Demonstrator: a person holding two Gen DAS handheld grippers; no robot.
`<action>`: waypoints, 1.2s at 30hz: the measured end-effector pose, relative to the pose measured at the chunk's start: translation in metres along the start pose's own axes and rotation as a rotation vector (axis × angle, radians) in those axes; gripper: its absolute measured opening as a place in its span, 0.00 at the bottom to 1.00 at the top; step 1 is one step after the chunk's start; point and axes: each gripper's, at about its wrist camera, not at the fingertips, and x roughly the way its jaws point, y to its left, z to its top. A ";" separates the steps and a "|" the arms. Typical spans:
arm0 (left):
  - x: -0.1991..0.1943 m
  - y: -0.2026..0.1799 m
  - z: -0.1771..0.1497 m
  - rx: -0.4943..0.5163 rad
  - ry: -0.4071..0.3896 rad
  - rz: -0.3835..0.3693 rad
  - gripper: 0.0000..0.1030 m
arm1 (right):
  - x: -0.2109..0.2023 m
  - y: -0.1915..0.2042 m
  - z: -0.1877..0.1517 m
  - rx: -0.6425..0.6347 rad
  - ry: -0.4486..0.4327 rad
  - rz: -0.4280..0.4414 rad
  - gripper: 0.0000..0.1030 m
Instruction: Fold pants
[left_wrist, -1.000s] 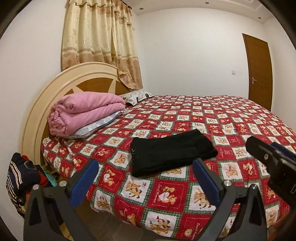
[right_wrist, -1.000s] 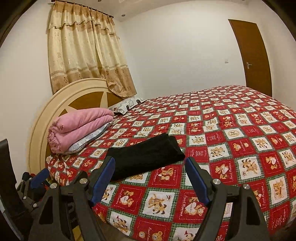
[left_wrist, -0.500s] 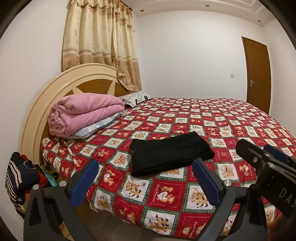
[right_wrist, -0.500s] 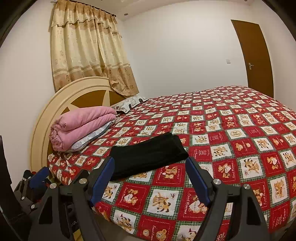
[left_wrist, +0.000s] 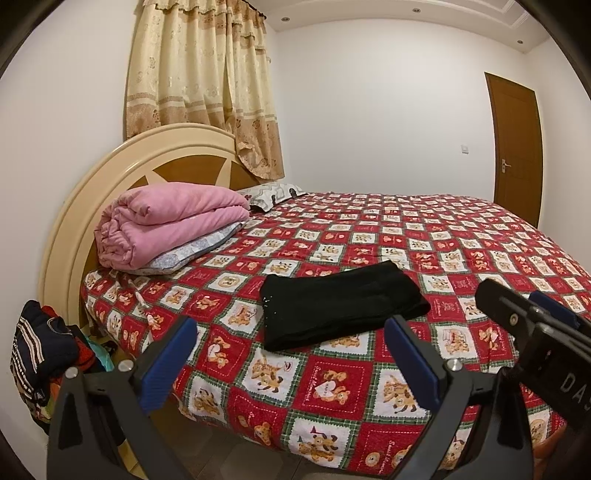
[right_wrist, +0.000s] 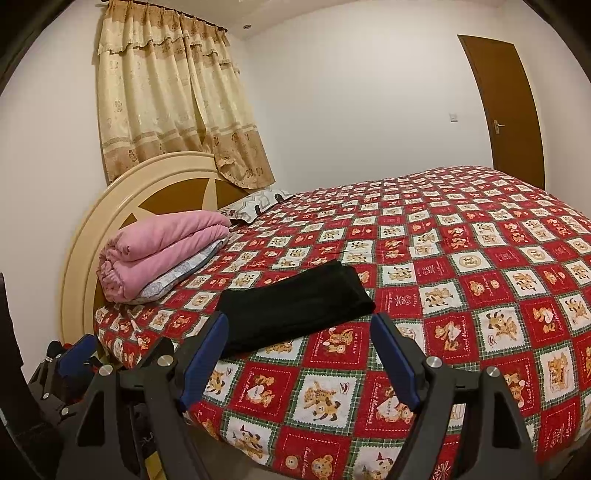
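Bed (left_wrist: 461, 236) ahead; pants (left_wrist: 340, 306) folded, beyond both released hand-held grippers (left_wrist: 288, 360) (right_wrist: 299, 358). Seemingly finished; next, merely withdrawing.

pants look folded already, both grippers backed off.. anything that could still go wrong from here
Two mild risks. The black pants lie near the bed's front edge, so a nudge from the open left gripper or open right gripper on a return pass might undo the fold or drag them toward the floor. The two grippers also sit close side by side, so they could bump on the next move.
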 end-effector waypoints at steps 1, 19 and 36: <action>0.000 0.000 0.000 -0.001 0.001 -0.001 1.00 | -0.001 0.000 0.000 0.000 0.000 0.000 0.78; 0.006 -0.003 -0.007 0.028 0.003 0.017 1.00 | 0.008 -0.002 -0.006 0.016 0.025 -0.002 0.79; 0.039 -0.001 -0.011 0.012 0.099 0.003 1.00 | 0.027 -0.014 -0.016 0.047 0.061 -0.031 0.79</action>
